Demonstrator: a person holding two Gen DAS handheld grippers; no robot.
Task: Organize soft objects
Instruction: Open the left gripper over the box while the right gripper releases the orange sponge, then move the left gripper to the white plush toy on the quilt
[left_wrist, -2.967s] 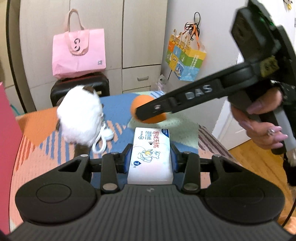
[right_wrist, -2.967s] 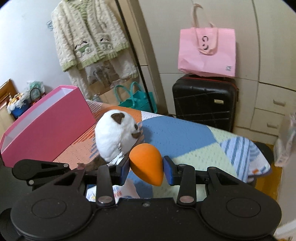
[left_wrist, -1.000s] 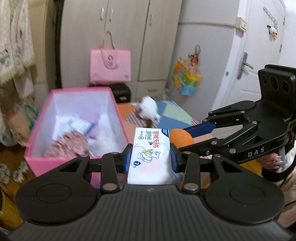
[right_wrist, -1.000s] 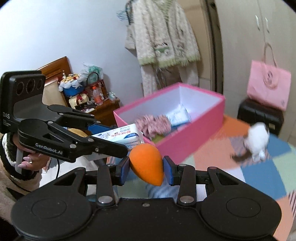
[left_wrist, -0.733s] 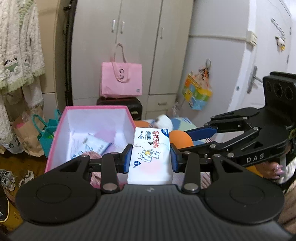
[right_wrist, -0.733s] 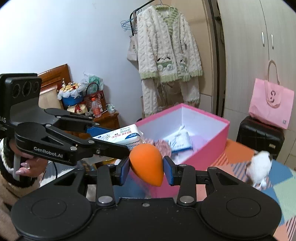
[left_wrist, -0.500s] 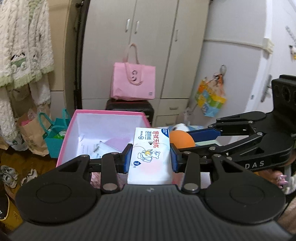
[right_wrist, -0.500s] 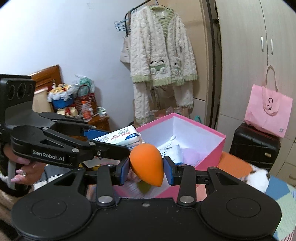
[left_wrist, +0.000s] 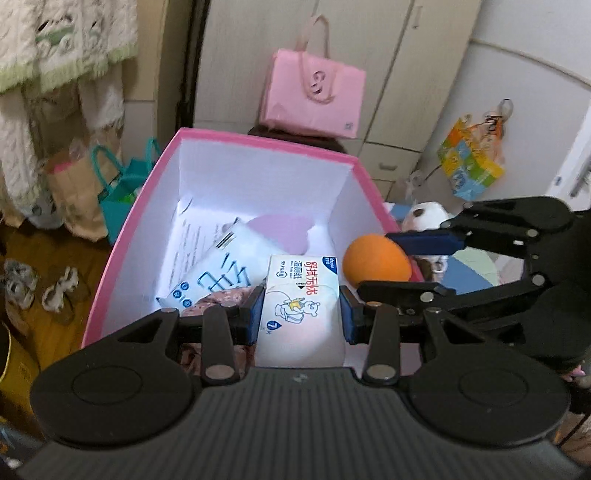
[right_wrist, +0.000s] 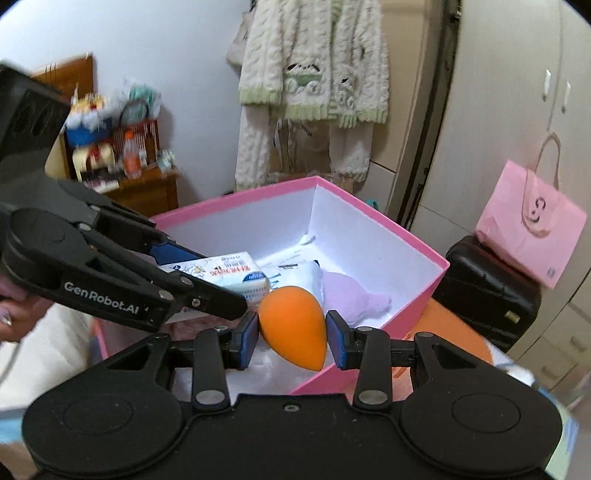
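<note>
- Left gripper, lower centre of its view: clamped on a tissue pack, long axis pointing away from the camera.
- Right gripper, lower centre of its view: clamped on an orange sponge, tip down.
- Pink box: open, directly below and ahead of both loads.
- Judgement: both are over the opening; the sponge sits nearer the box's right wall.

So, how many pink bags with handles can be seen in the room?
1. The pink tote bag rests on the black suitcase in front of the wardrobe, behind the pink box. Others may be hidden.
</note>
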